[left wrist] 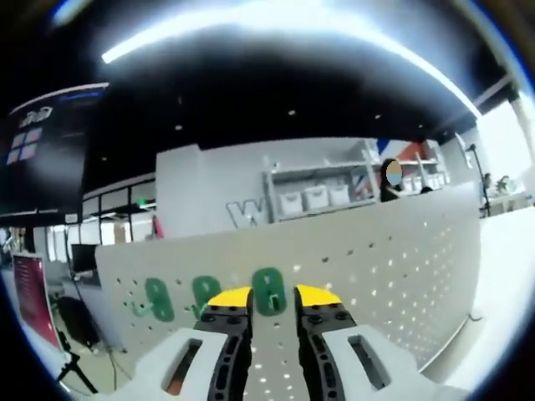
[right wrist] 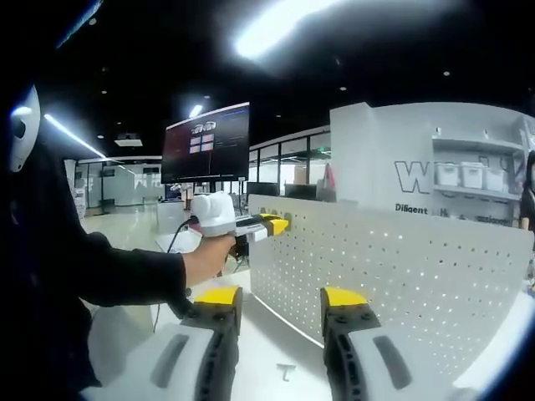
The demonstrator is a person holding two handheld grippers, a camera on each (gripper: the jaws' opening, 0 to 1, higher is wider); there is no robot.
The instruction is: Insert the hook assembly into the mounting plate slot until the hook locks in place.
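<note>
- In the left gripper view the left tongs (left wrist: 272,302) stand a little apart, yellow tips close to a white pegboard mounting plate (left wrist: 393,251); nothing lies between the jaws.
- Three green hooks hang on the mounting plate: one green hook (left wrist: 268,291) shows in the gap just beyond the tong tips, partly cut by them; a second green hook (left wrist: 203,292) is partly hidden behind the left jaw's tip; a third green hook (left wrist: 158,299) lies further left, clear of the tongs.
- Whether the tips touch the plate or the middle hook cannot be told; the hooks are blurred and their shape is hard to read.
- In the right gripper view the right tongs (right wrist: 281,302) are spread wide and empty, held low before the mounting plate (right wrist: 401,267), well apart from it.
- A small pale T-shaped piece (right wrist: 287,370) lies on the white worktop (right wrist: 267,334) between the right jaws, near the picture's bottom; too small to name.
- The left tongs (right wrist: 276,225) come into the right gripper view, held by a hand (right wrist: 207,255) with a dark sleeve (right wrist: 125,276), yellow tips at the plate's upper left edge; its jaw gap can't be read from here.
- The green hooks are hidden from this side.
</note>
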